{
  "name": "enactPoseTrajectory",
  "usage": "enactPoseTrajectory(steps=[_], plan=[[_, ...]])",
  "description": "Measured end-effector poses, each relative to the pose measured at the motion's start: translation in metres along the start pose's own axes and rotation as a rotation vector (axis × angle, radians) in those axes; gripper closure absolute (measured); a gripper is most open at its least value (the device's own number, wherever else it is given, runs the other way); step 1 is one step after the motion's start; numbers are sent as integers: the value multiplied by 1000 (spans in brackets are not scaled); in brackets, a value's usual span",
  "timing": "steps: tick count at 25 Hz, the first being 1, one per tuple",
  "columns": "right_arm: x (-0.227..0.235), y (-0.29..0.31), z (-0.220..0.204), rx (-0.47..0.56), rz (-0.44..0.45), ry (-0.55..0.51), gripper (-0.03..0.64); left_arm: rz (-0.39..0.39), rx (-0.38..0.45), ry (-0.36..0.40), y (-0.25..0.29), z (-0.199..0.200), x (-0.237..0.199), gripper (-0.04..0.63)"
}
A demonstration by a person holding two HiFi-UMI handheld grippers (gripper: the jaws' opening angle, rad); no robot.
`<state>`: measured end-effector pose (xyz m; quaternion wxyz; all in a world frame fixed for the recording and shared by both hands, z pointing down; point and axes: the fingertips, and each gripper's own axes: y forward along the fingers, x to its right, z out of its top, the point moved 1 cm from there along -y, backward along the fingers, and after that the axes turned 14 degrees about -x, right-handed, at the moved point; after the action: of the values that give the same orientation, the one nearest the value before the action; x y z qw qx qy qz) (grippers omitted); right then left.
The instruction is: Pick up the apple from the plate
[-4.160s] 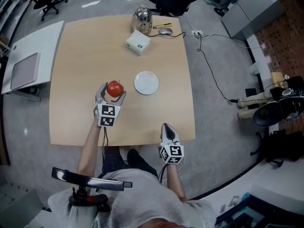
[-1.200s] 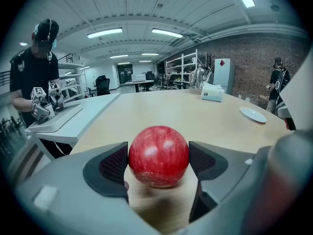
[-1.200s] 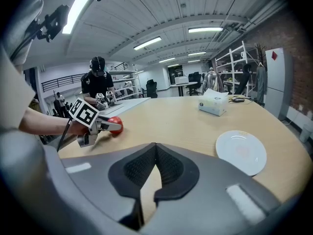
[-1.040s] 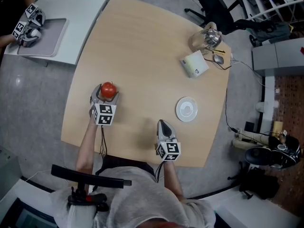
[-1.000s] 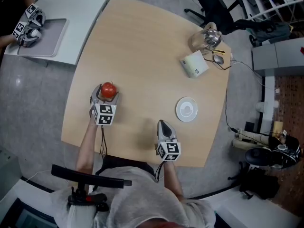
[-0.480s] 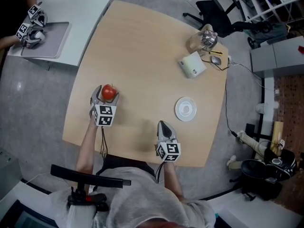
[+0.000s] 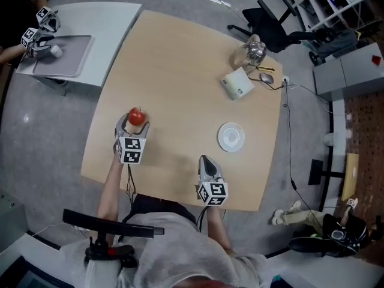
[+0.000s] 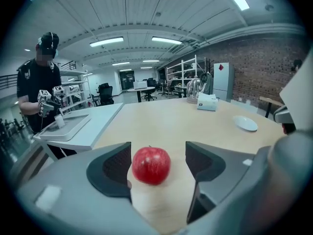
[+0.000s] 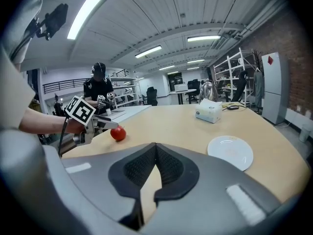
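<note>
A red apple [image 7: 137, 116] stands on the wooden table [image 7: 180, 71] near its left edge, far from the empty white plate [image 7: 231, 137]. My left gripper [image 7: 135, 123] surrounds the apple [image 8: 151, 165]: its jaws are closing, the left pad is close against the fruit and a gap shows at the right pad. In the right gripper view the apple [image 9: 117, 133] rests on the tabletop beside the left gripper [image 9: 100, 124]. My right gripper [image 7: 206, 161] hovers over the front edge, shut with nothing in it [image 9: 155, 148].
A tissue box [image 7: 235, 84], a metal kettle [image 7: 250, 51] and a mouse [image 7: 266, 75] sit at the table's far right corner. A grey side table with a tray [image 7: 60, 56] stands to the left, where another person [image 8: 39, 87] works with grippers. An office chair [image 7: 270, 26] is behind the table.
The head view has swung, so the table sits turned in the picture. The left gripper stays around the apple and the right gripper stays shut near the front edge.
</note>
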<state>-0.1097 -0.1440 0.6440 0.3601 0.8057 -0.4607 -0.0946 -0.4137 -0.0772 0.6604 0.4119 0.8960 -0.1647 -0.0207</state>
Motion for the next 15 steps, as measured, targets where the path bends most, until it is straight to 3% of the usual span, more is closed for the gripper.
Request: enactPoseTrajectory(steps=[15], plan=[[13,-48,-11,66,-6,-4,611,25,101,27,-89,18,41,419]])
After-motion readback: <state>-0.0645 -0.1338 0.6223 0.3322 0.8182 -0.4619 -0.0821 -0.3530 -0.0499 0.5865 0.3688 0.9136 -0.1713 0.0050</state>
